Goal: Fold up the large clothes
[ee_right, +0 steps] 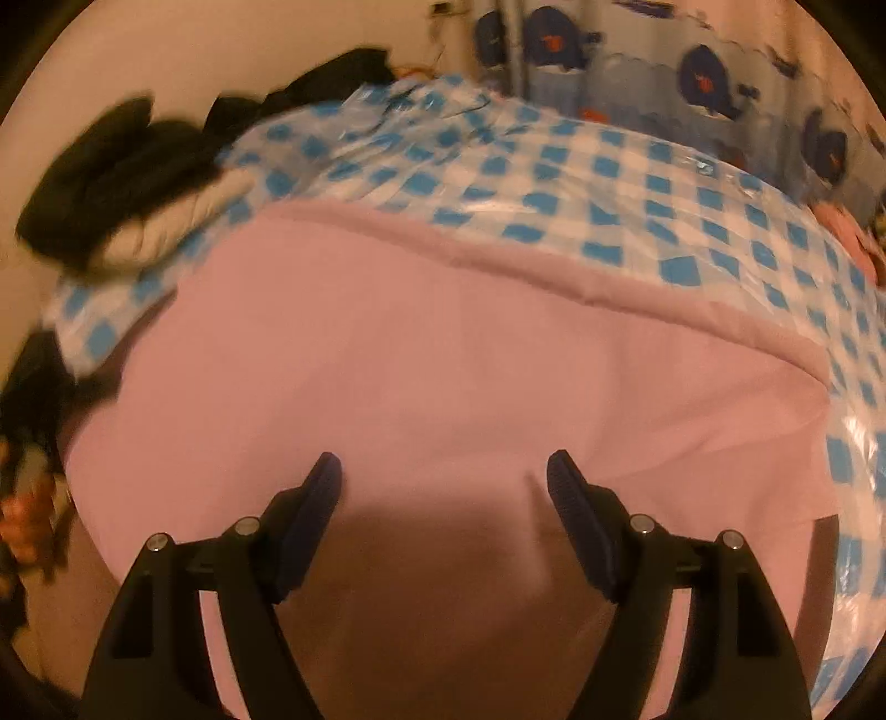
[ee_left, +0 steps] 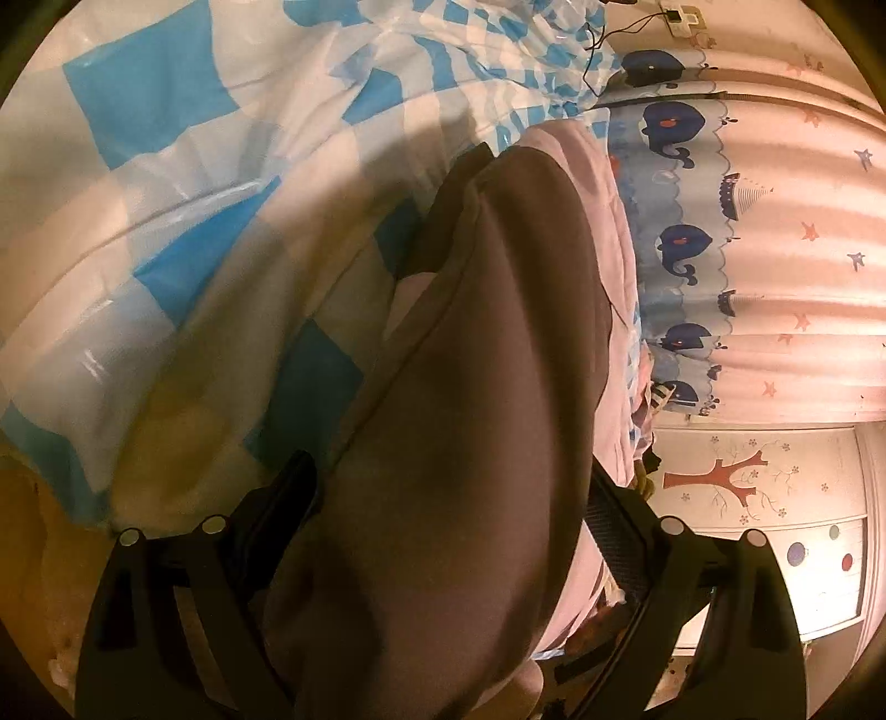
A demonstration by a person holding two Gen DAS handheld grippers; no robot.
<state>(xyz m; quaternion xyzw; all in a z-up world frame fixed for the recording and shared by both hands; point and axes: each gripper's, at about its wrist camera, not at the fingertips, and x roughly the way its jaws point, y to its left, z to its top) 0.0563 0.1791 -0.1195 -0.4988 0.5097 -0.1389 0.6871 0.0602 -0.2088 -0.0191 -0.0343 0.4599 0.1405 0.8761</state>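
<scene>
A large pink garment [ee_right: 443,343] lies spread flat on a bed covered with a blue-and-white checked plastic sheet [ee_right: 609,183]. My right gripper [ee_right: 443,471] hovers over the garment's near part, open, with nothing between its fingers. In the left wrist view a thick folded edge of the same garment [ee_left: 498,332] runs in shadow up the middle of the picture, over the checked sheet [ee_left: 166,166]. My left gripper [ee_left: 454,487] stands wide open astride this fold. The cloth fills the gap between the jaws, and the right finger [ee_left: 609,504] is partly hidden behind it.
A whale-print curtain [ee_left: 681,243] hangs along the far side of the bed [ee_right: 703,72]. Dark and white clothes [ee_right: 111,177] are piled at the bed's far left corner. A white cabinet with a tree picture [ee_left: 736,482] stands beyond the bed. A black cable [ee_left: 598,44] lies on the sheet.
</scene>
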